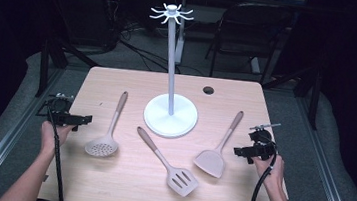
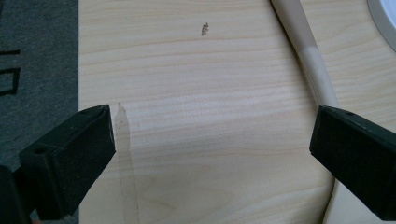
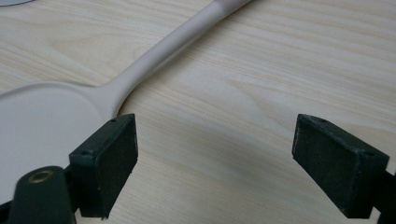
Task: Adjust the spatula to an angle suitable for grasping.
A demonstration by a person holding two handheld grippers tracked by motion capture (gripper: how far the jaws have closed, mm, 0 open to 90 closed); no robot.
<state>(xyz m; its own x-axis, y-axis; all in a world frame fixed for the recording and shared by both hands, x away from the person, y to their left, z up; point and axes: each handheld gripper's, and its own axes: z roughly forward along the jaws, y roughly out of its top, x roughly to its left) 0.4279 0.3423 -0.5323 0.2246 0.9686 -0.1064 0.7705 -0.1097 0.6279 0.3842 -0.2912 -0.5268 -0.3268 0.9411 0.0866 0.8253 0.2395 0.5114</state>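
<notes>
**Two open grippers wait beside the utensils**

Pale wood covers the counter (image 1: 122, 185), and around it the room is dark, with cables and a black chair on the grey floor behind. On the counter stands a white hanging stand (image 1: 170, 112) with hooks at its top. Three utensils lie around its base: a skimmer (image 1: 107, 136) at the left, a slotted turner (image 1: 172, 165) in the middle, and a solid turner (image 1: 219, 152) at the right.

The left gripper (image 1: 81, 119) hovers at the left edge, jaws released and empty, with the skimmer handle (image 2: 314, 60) close to one jaw. The right gripper (image 1: 239, 151) is also released and holds nothing; it sits just beside the solid turner blade (image 3: 42, 121).

To do the pickup well, I think each gripper should straddle the thin handle, come low to the wood, and close near the neck so the utensil does not swing.
</notes>
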